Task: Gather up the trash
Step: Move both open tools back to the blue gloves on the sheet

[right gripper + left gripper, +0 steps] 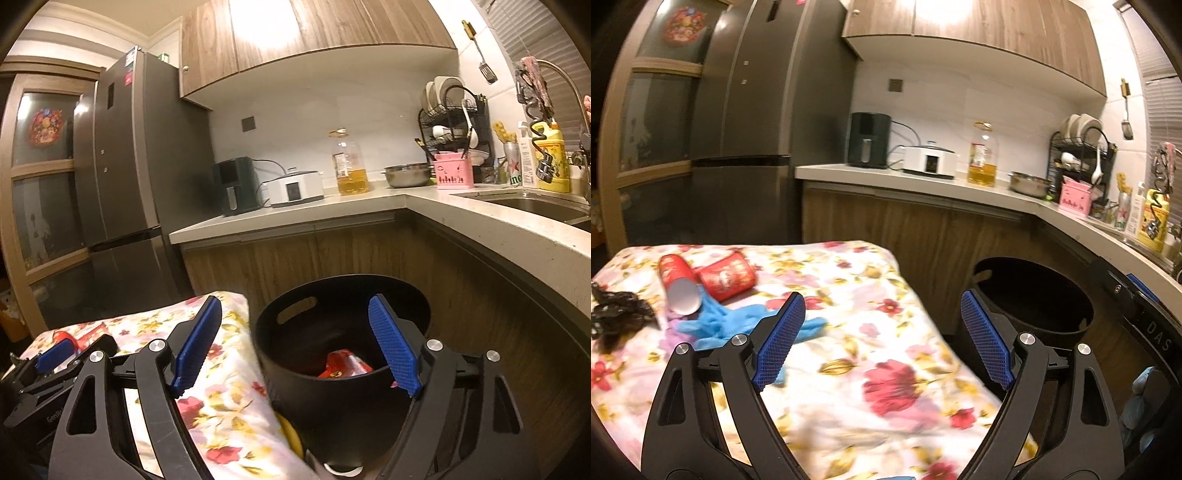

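On the floral tablecloth [871, 369] at the far left lie a red tube [677, 284] with a silver end, a red can [727, 277], crumpled blue gloves [716, 321] and a black mesh wad [617, 314]. My left gripper [881, 297] is open and empty above the cloth, to the right of these. A black bin [266, 325] stands beside the table, with a red wrapper [345, 365] lying inside. My right gripper [294, 300] hangs open and empty over the bin's mouth. The left gripper's blue pad [55, 358] shows at the left of the right wrist view.
A kitchen counter [369, 203] wraps around behind and to the right of the bin, carrying an air fryer [868, 140], an oil bottle [351, 166], a steel bowl [406, 175] and a dish rack [454, 122]. A grey fridge [746, 122] stands beyond the table. A sink [535, 205] lies at right.
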